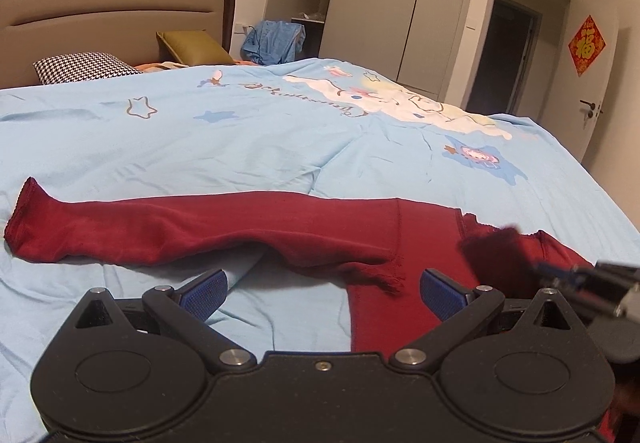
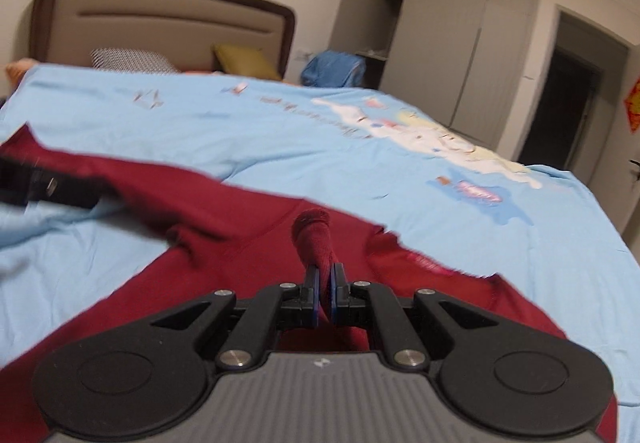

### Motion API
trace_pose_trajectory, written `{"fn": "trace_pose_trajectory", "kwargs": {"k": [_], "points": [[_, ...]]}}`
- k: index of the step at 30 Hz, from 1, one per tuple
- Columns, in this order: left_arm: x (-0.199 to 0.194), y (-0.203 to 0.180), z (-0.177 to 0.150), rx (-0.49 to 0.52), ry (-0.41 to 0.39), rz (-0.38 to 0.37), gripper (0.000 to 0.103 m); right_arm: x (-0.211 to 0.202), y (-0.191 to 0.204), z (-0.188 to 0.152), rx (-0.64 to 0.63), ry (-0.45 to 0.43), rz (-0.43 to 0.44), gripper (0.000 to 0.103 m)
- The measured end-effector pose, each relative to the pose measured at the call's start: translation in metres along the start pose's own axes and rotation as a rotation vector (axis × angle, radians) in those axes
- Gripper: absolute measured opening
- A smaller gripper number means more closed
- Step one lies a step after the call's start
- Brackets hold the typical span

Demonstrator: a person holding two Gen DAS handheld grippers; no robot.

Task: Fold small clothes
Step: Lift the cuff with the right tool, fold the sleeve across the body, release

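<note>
Right gripper [image 2: 325, 285] pinches red top [image 1: 360, 239] cuff thinly; may slip. Left gripper [image 1: 322, 289] wide, empty; sleeve flops unsupported.

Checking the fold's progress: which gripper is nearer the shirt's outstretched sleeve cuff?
Left. The left gripper hovers open just short of that sleeve, the cuff off to its left. The right gripper is farther along, shut on a bunch of the shirt.

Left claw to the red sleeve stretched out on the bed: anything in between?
Nothing visible. The left claw is open just short of the red garment, with only bare blue bedsheet between them. The right claw pinches fabric further right.
</note>
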State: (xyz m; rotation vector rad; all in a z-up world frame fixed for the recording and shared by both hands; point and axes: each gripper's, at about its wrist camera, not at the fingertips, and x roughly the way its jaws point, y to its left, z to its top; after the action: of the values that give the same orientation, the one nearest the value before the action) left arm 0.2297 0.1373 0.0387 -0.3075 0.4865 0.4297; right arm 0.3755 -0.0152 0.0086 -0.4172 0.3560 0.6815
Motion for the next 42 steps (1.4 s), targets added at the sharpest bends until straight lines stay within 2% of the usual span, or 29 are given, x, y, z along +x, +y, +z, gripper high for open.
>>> {"fn": "trace_pose_trajectory", "kwargs": {"k": [4,5,7,12,15,17,23,26,30,32,34,36,37,39,42], "points": [[0.003,0.0,-0.001,-0.008,-0.01,-0.009,0.102,-0.01,0.013,-0.018,0.001,0.036,0.041,0.012],[0.004,-0.001,-0.001,-0.009,-0.011,-0.013,0.102,-0.012,0.011,-0.021,0.01,0.04,0.05,0.021],[0.008,-0.005,-0.002,-0.009,-0.009,-0.023,0.102,-0.019,0.004,-0.028,0.032,0.043,0.061,0.049],[0.021,-0.023,-0.005,-0.012,0.0,-0.084,0.102,-0.052,-0.029,-0.043,0.128,0.037,0.056,0.073],[0.036,-0.041,-0.011,0.01,0.012,-0.134,0.102,-0.066,-0.063,-0.053,0.216,0.035,0.02,0.084],[0.048,-0.053,-0.018,0.036,0.029,-0.147,0.102,-0.073,-0.093,-0.061,0.285,0.043,-0.035,0.086],[0.077,-0.08,-0.044,0.134,0.077,-0.137,0.102,-0.069,-0.206,-0.091,0.642,0.103,-0.149,0.086],[0.085,-0.084,-0.056,0.172,0.095,-0.123,0.102,-0.054,-0.255,-0.107,0.826,0.137,-0.118,0.086],[0.09,-0.085,-0.066,0.203,0.093,-0.112,0.102,-0.032,-0.295,-0.121,0.993,0.155,-0.094,0.085],[0.092,-0.085,-0.069,0.21,0.095,-0.111,0.102,-0.02,-0.308,-0.125,1.053,0.165,-0.085,0.081],[0.093,-0.086,-0.07,0.215,0.094,-0.109,0.102,-0.008,-0.315,-0.129,1.095,0.187,-0.082,0.065],[0.092,-0.086,-0.071,0.217,0.088,-0.109,0.102,0.0,-0.318,-0.128,1.089,0.203,-0.092,0.031],[0.092,-0.085,-0.072,0.215,0.085,-0.111,0.102,0.003,-0.316,-0.125,1.054,0.202,-0.096,0.022],[0.092,-0.085,-0.072,0.211,0.08,-0.116,0.102,0.0,-0.309,-0.112,0.94,0.165,-0.123,0.019],[0.092,-0.085,-0.072,0.206,0.077,-0.121,0.102,-0.015,-0.288,-0.085,0.672,0.056,-0.195,0.017]]}}
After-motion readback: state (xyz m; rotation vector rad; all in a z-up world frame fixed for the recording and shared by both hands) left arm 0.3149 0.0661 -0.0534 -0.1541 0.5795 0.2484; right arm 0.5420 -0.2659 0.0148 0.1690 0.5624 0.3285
